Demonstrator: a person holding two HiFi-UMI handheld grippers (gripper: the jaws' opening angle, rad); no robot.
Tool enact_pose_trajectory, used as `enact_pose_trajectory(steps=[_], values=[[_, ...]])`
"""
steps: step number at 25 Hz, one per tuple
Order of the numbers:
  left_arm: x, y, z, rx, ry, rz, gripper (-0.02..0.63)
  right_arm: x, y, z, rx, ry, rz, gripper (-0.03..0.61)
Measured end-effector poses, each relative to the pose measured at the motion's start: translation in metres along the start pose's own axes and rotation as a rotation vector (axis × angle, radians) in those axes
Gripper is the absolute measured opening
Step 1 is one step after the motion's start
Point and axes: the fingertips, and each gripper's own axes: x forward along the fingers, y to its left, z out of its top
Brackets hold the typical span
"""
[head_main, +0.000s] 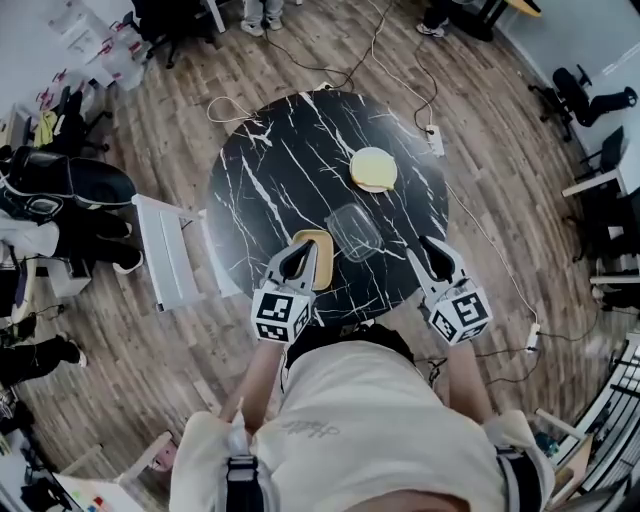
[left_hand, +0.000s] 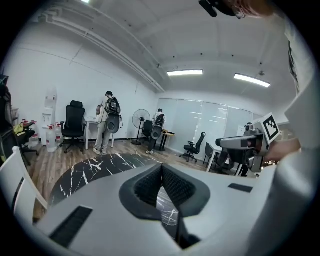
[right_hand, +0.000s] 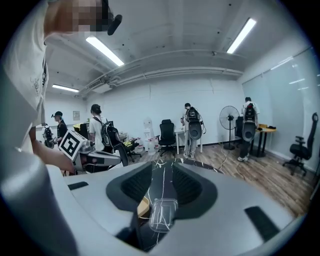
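Clear container (head_main: 353, 232) sits on black marble table (head_main: 270, 170) over wood floor (head_main: 165, 120)

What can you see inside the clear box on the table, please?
The box looks empty; the marble table shows through its walls. Nothing covers it in the head view.

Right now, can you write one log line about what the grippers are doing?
left gripper: shut, empty, near tan tray | right gripper: open, empty, near clear container | yellow disc on table
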Motion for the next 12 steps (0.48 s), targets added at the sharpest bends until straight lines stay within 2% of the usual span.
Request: enact_pose_trajectory(steps=[6,9,12], values=[[0.01,-0.002,0.008,-0.003,-0.002,0.0,0.017,0.027,-0.015,-0.024,0.031,0.1,0.0,0.124],[0.01,-0.003,0.007,-0.005,0.01,0.03,0.017,0.04,-0.02,-0.048,0.042,0.186,0.038,0.121],[0.008,-0.003,0.008,-0.043,0.019,0.081,0.017,0.057,-0.028,-0.073,0.058,0.27,0.089,0.118]])
